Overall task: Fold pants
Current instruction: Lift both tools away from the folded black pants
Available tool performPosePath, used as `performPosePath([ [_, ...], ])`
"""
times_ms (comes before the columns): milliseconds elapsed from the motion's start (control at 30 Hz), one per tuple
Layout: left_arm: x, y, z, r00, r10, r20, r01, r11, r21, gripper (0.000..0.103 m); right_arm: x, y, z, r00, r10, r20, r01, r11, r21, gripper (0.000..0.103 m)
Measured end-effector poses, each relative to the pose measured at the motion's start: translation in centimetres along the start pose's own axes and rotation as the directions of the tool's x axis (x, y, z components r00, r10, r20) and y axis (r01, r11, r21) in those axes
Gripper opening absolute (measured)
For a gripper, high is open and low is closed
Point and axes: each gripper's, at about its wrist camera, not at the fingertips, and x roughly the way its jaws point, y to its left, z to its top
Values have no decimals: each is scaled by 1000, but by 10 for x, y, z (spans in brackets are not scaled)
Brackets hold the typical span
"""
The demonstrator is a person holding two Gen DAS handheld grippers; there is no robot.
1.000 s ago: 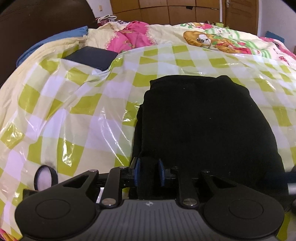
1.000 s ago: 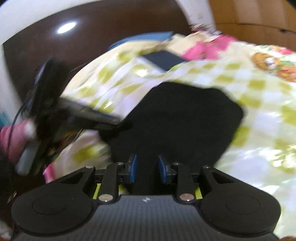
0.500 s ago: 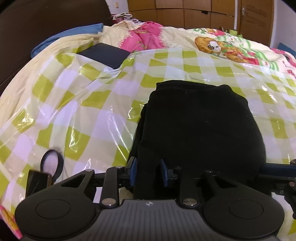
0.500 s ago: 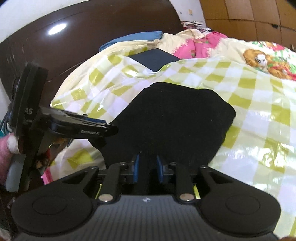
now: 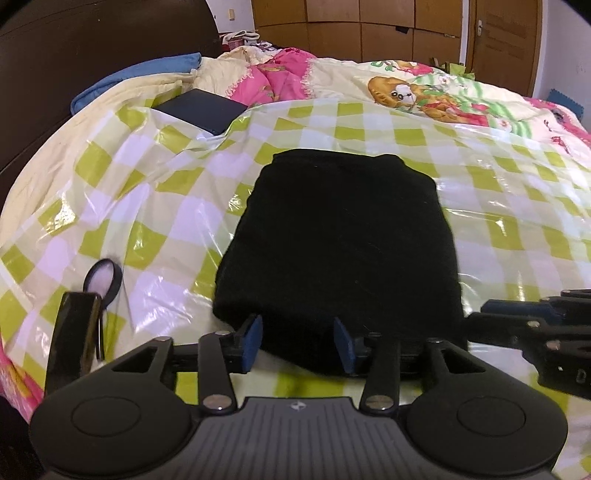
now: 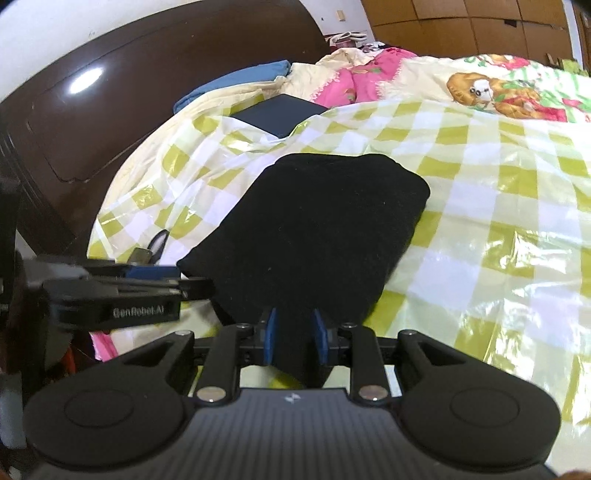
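Left gripper (image 5: 297,341): blue pads spread wide, the near edge of the folded black pants (image 5: 341,243) sits between them but isn't pinched, so released. Right gripper (image 6: 294,338): pads closer together with a tongue of black fabric between them; can't tell whether they clamp it or just straddle it.

Pants: compact black rectangle lying flat on the green-and-white checked plastic sheet (image 5: 147,206), running from the pads out toward 12 o'clock.

Left wrist view: right gripper body enters at 3 o'clock, just beside the pants' near right corner. Magnifying glass (image 5: 104,281) at 9 o'clock on the sheet. Dark blue flat box (image 5: 201,110) at 11 o'clock, well apart from the pants. Cartoon bear bedspread (image 5: 424,92) at 1 o'clock. Wooden wardrobe (image 5: 369,29) behind.

Right wrist view: left gripper at 9 o'clock, dark headboard (image 6: 147,74) at 10 o'clock.
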Motion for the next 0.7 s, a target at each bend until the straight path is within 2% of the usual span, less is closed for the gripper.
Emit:
performPosePath([
  [133, -11, -11, -10, 1000, -1, -5, 1, 1000, 4, 65, -11, 1, -5, 1000, -13, 11, 12, 1000, 16, 28],
  [300, -23, -26, -21, 1000, 1, 2, -1, 999, 43, 77, -22, 3, -16, 999, -37, 10, 37, 999, 32, 32],
  [400, -29, -33, -26, 1000, 25, 7, -26, 997, 76, 79, -27, 5, -23, 999, -40, 2, 40, 998, 45, 33],
  [700, -47, -33, -37, 1000, 17, 26, -20, 995, 97, 89, -38, 14, -33, 997, -74, 8, 73, 994, 87, 42],
])
